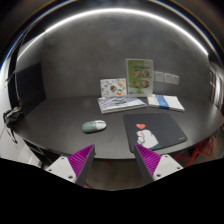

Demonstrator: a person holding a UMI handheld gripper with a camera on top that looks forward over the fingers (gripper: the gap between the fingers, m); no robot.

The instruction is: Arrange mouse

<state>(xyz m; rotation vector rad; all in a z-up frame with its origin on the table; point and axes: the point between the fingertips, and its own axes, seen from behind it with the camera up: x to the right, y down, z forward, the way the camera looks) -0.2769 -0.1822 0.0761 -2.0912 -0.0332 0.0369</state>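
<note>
A small pale grey-green mouse [94, 126] lies on the dark table [60, 125], beyond my left finger. A dark mouse mat [157, 134] with a small pink and white picture on it lies to the mouse's right, just beyond my right finger. My gripper [113, 162] is open and empty, held above the table's near edge. Its magenta pads [80, 160] stand wide apart. Nothing is between the fingers.
A stack of papers and booklets [120, 101] lies at the back of the table, with an upright green and white card [139, 76] behind it. A white and blue booklet [166, 101] lies to the right. A dark chair [25, 85] stands at the left.
</note>
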